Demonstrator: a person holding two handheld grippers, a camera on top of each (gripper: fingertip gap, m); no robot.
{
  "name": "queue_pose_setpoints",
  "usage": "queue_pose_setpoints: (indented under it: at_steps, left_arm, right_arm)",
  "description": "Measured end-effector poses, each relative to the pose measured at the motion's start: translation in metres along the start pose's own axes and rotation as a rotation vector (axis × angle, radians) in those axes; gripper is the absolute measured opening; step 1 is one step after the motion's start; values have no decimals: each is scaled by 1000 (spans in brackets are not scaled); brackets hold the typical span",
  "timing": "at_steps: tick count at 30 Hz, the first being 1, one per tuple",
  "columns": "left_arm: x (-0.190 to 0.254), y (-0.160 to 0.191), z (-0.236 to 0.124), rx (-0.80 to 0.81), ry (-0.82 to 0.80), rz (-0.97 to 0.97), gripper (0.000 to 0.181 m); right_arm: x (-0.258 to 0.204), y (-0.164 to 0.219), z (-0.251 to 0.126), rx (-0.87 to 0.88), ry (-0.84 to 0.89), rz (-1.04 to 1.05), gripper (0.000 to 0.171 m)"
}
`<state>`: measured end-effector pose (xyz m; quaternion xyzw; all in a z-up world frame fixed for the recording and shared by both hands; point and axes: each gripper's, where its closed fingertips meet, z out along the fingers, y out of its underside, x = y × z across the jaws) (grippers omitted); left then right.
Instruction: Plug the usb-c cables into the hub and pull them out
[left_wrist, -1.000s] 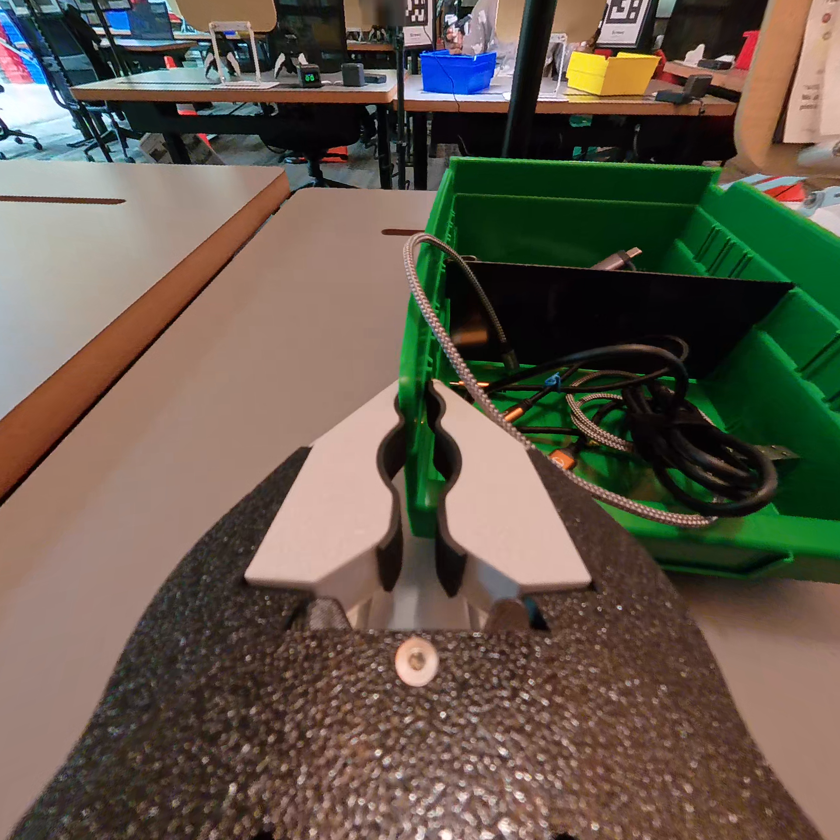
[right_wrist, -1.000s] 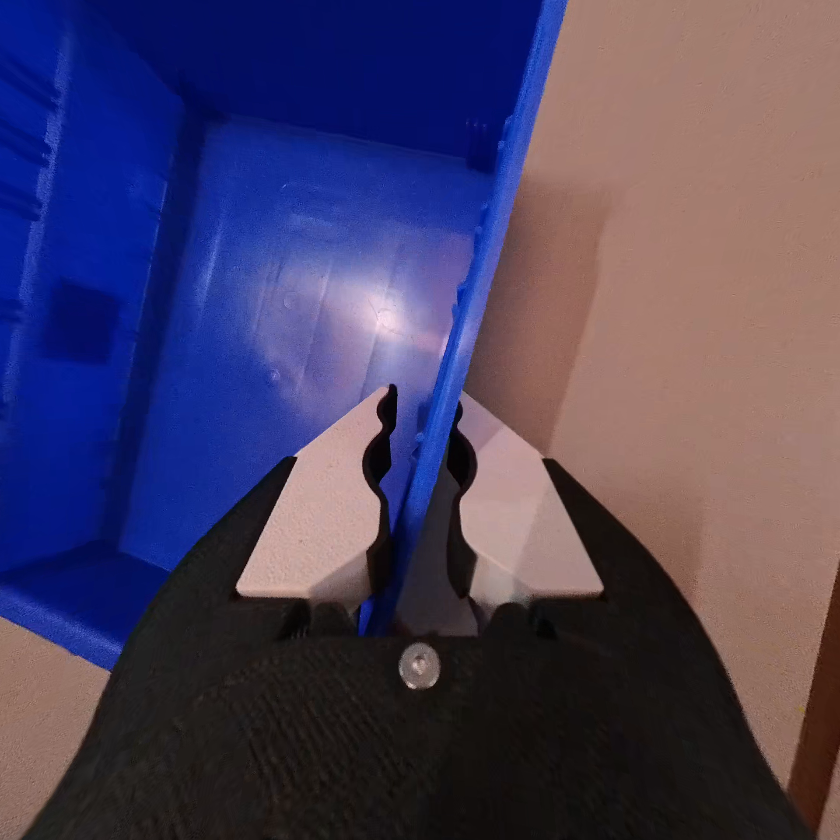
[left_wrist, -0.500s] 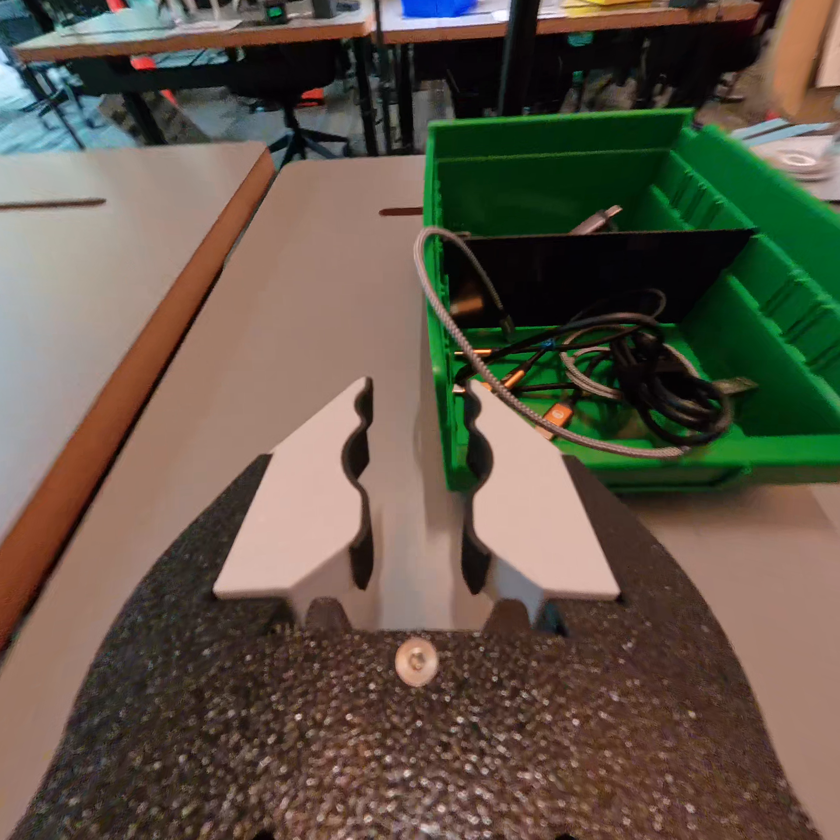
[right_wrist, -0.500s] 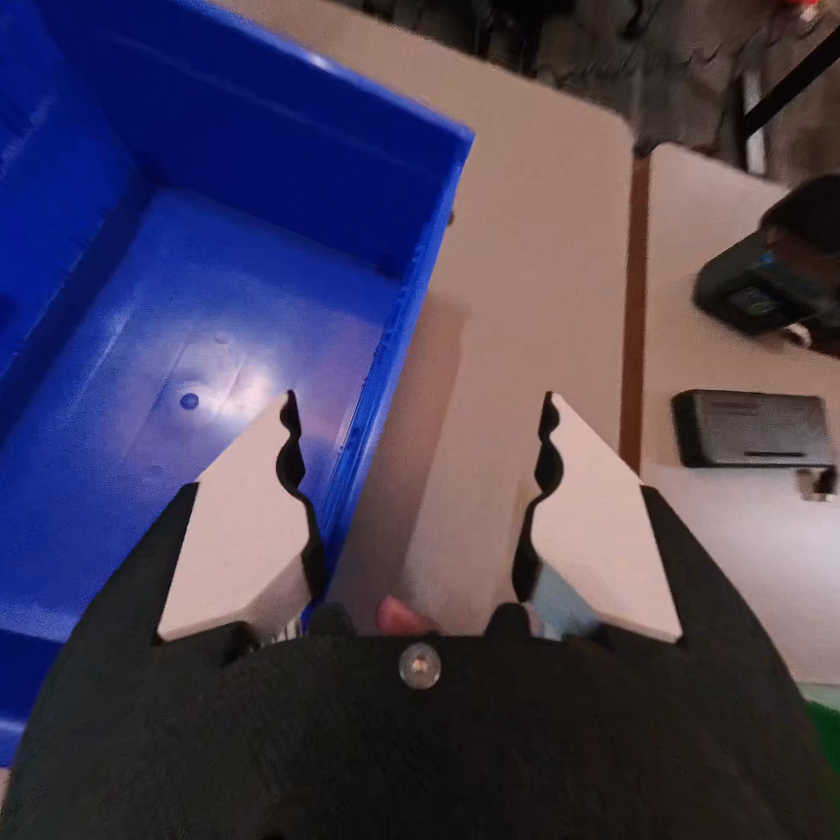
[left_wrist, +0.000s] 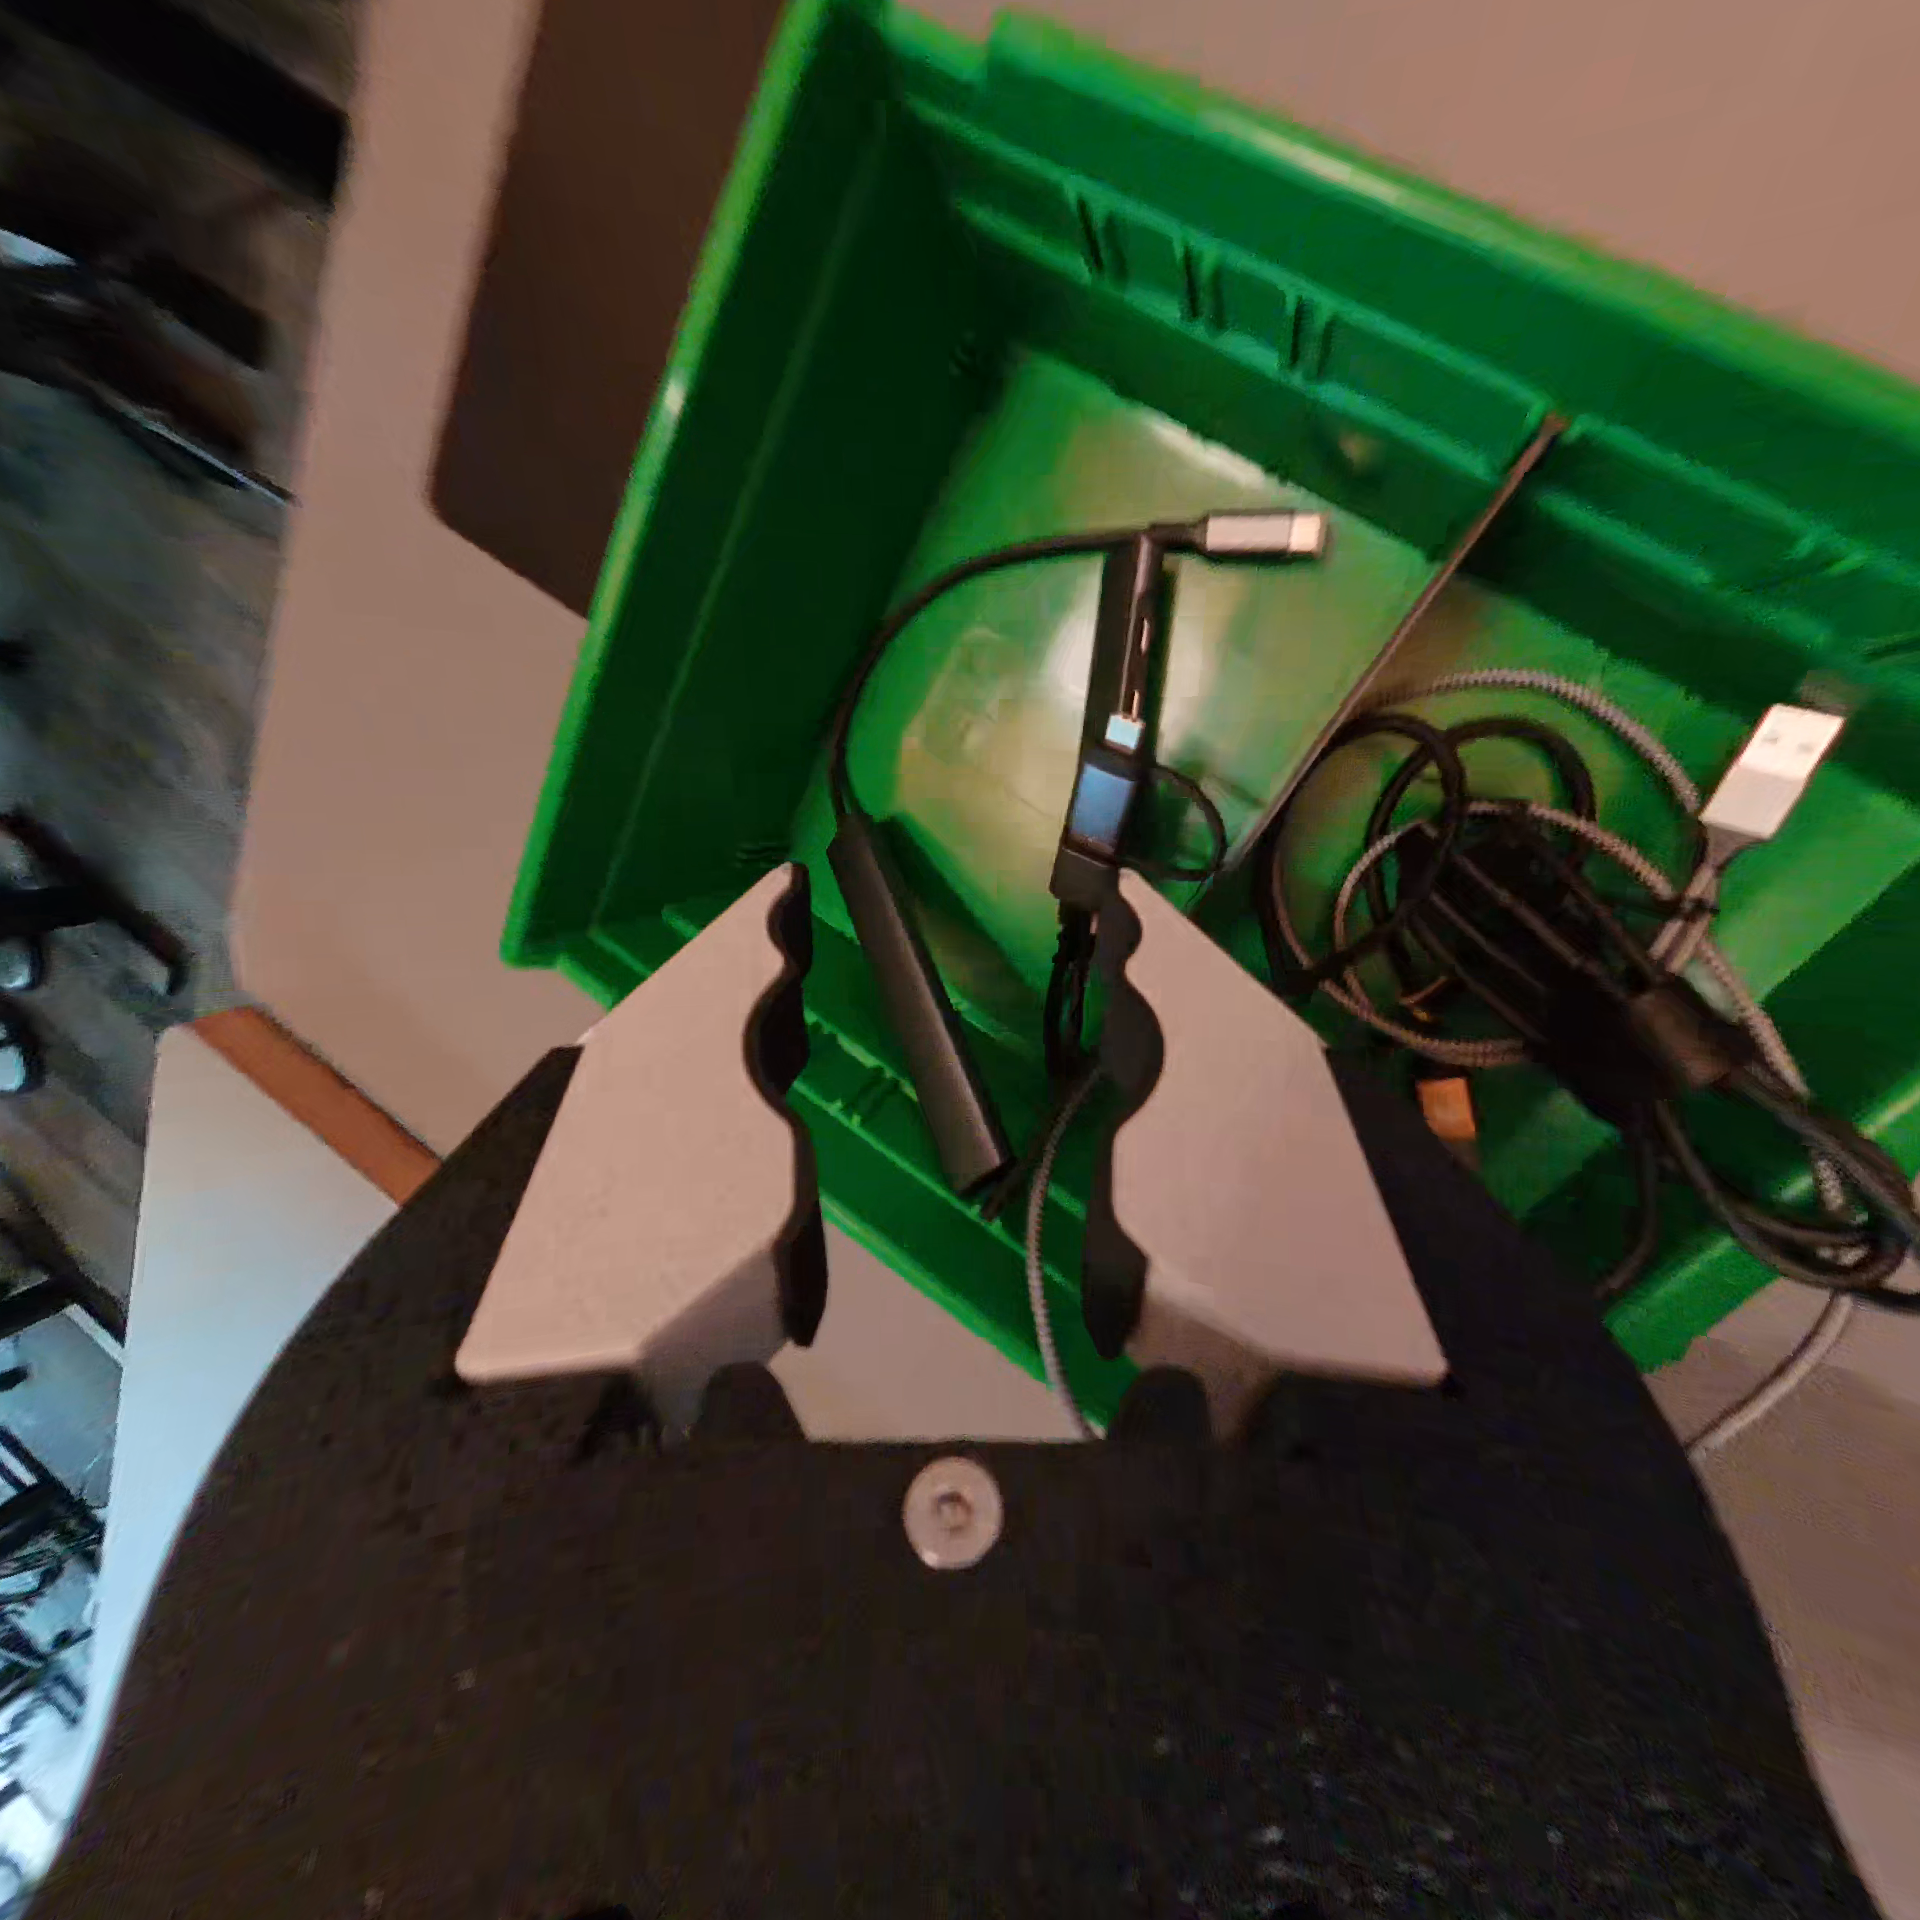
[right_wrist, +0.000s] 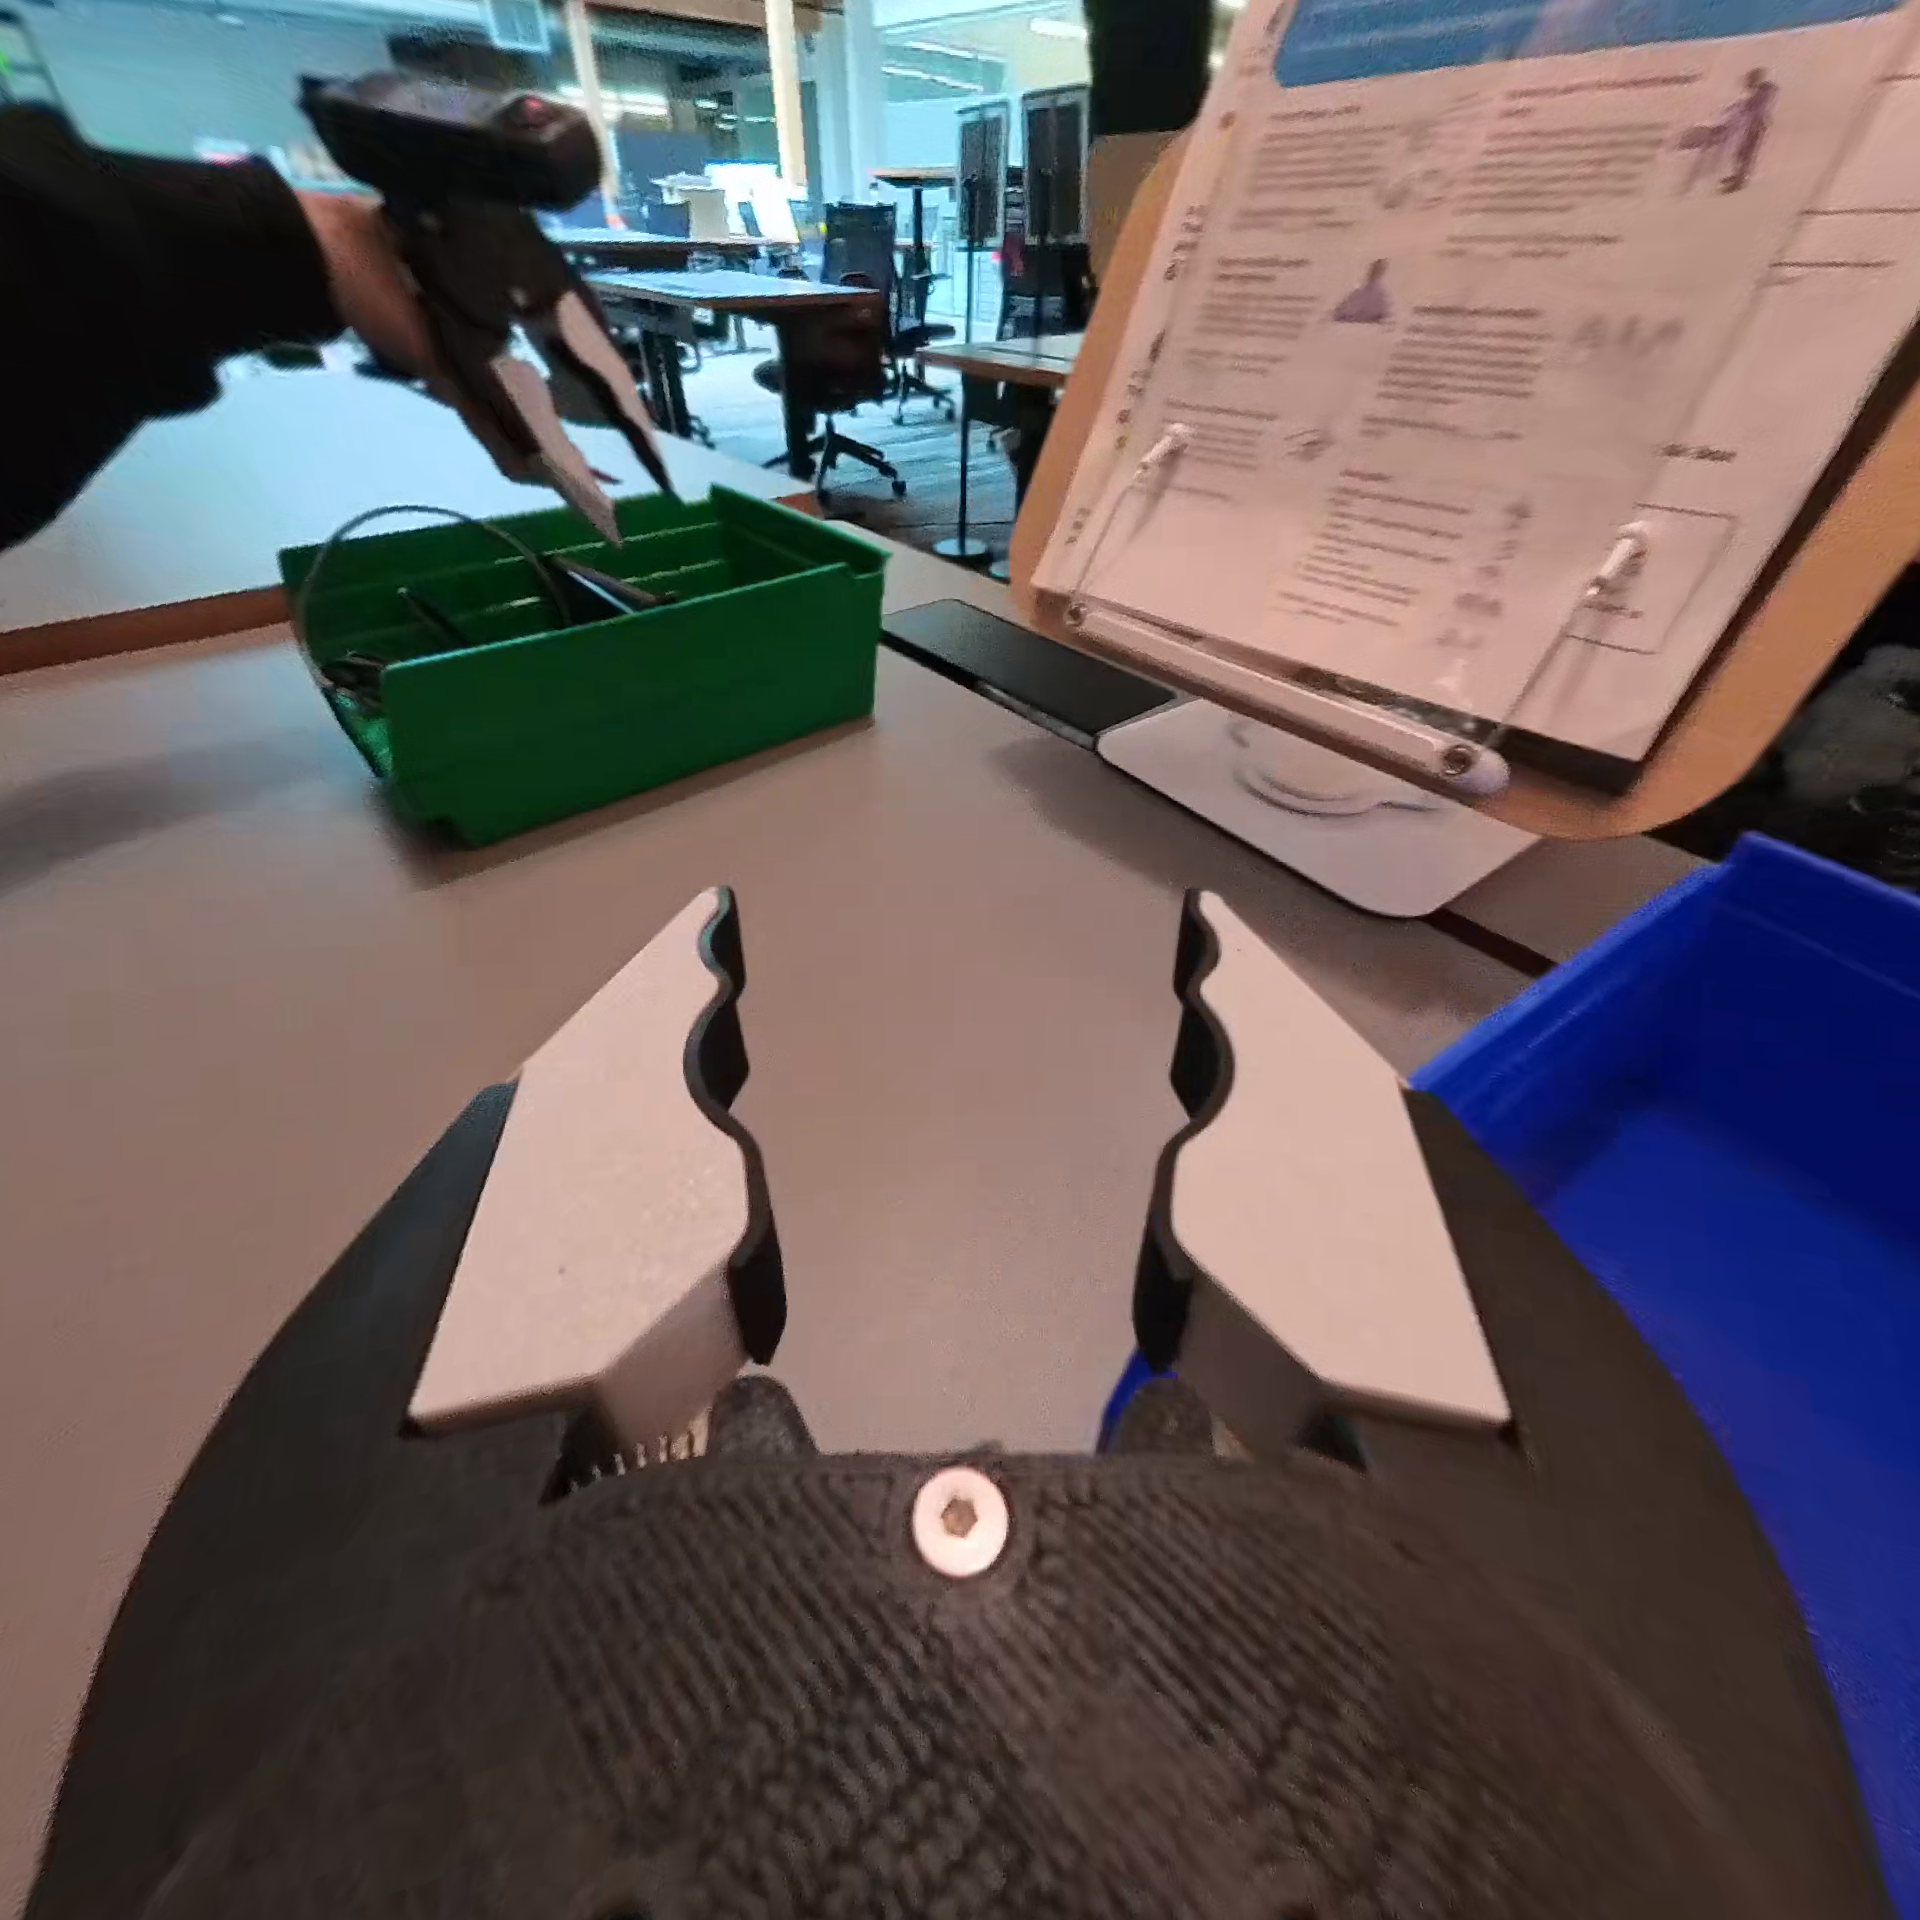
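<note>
The green bin (left_wrist: 748, 447) is seen from above in the left wrist view. Its left compartment holds a slim grey hub (left_wrist: 920, 1039) whose black cable loops up to a silver plug (left_wrist: 1262, 535), and a second dark hub (left_wrist: 1127, 623) with a plug in its end. A black divider (left_wrist: 1382, 665) separates a tangle of cables (left_wrist: 1507, 914) with a white plug (left_wrist: 1777, 769). My left gripper (left_wrist: 951, 904) is open and empty above the hubs; it also shows in the right wrist view (right_wrist: 639, 514). My right gripper (right_wrist: 956, 925) is open and empty over the table.
A braided cable (left_wrist: 1044, 1247) hangs over the green bin's near wall. In the right wrist view, the green bin (right_wrist: 623, 686) sits far left and a blue bin (right_wrist: 1714, 1091) close on the right. A tilted document stand (right_wrist: 1455, 416) and a black pad (right_wrist: 1018, 665) stand behind. One gripper's finger ends stand about 45 cm off the other's.
My left gripper let go of the green bin's wall, opened, rose and tipped down over the bin. My right gripper let go of the blue bin's wall, opened wide and swung toward the table.
</note>
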<state>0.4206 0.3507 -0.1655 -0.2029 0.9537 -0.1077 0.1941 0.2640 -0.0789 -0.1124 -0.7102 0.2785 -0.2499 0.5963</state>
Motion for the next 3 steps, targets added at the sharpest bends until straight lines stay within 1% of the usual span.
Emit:
queue_pose_setpoints:
  at_steps: [1, 3]
  left_arm:
    - [-1, 3, 8, -47, 29, 29, 54]
    - [-2, 5, 20, -100, 78, 73, 52]
  right_arm:
    - [-9, 4, 6, 3, -19, -20, 83]
    - [-21, 8, 18, 8, -64, -54, 80]
